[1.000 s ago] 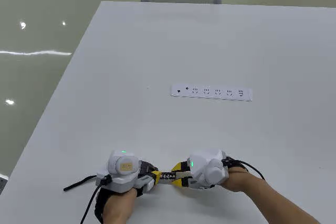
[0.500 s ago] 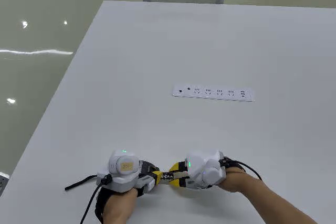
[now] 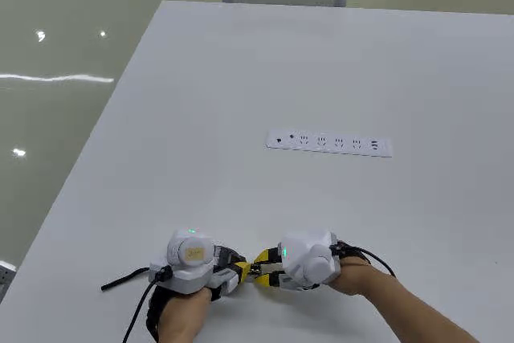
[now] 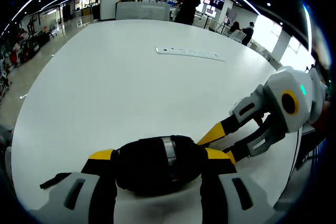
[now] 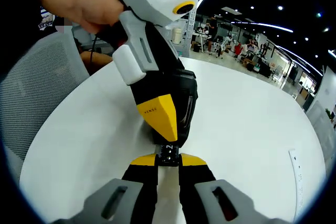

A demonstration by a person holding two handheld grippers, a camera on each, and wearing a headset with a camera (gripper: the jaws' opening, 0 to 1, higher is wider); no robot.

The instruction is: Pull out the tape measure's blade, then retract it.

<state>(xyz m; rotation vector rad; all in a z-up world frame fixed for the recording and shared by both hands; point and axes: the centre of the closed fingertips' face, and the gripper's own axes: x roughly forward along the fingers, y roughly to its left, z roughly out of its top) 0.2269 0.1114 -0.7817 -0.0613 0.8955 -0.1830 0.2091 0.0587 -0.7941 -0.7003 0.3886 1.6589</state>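
Your left tool point(image 3: 234, 269) and right tool point(image 3: 265, 267) are both down low at the near edge of the counter point(image 3: 321, 70), tips aimed at each other and almost touching. Left one's clamped around the one black tape measure point(image 4: 157, 163), and the right is pinched tight on the short bit of blade point(image 5: 168, 156) poking out of it. One power strip point(image 3: 329, 143) lies well apart, further up the counter.
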